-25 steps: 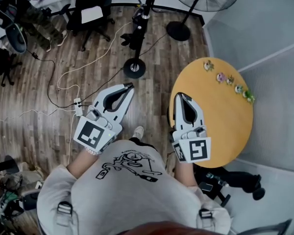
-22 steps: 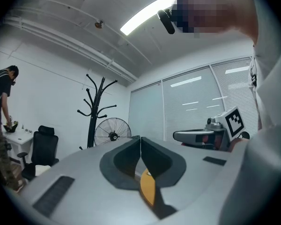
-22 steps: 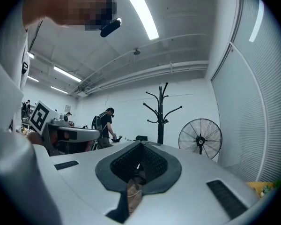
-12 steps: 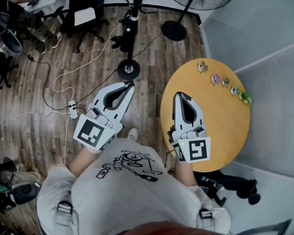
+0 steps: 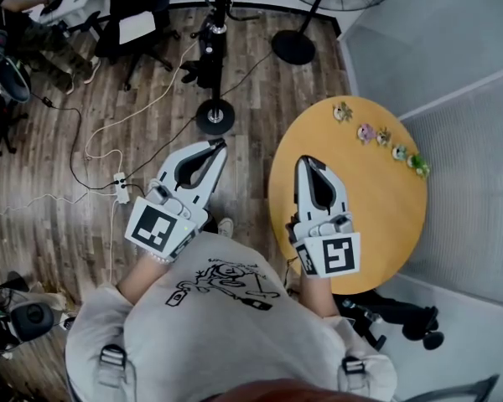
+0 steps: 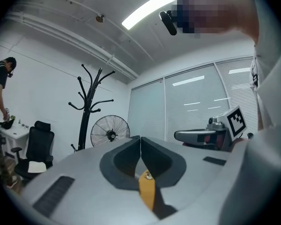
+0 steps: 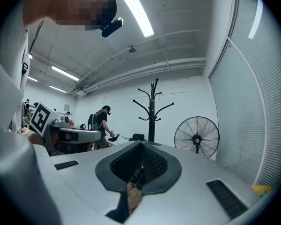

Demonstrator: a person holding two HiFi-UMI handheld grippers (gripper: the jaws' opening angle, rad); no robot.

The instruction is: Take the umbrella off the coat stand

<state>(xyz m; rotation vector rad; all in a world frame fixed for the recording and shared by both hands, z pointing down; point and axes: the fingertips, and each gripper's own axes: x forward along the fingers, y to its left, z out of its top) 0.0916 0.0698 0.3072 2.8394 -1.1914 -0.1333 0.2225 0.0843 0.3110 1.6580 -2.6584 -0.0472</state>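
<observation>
No readable words or numbers here, just black-and-white square markers [image 5: 158, 227] on the left claw [image 5: 220, 143] and right claw [image 5: 306, 159], plus a line drawing [image 5: 222, 281] on the shirt [image 5: 151, 329].

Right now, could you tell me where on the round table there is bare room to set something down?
The round table is bare across its middle and near side, beside the right tool. Its far rim is crowded with small figurines.
</observation>
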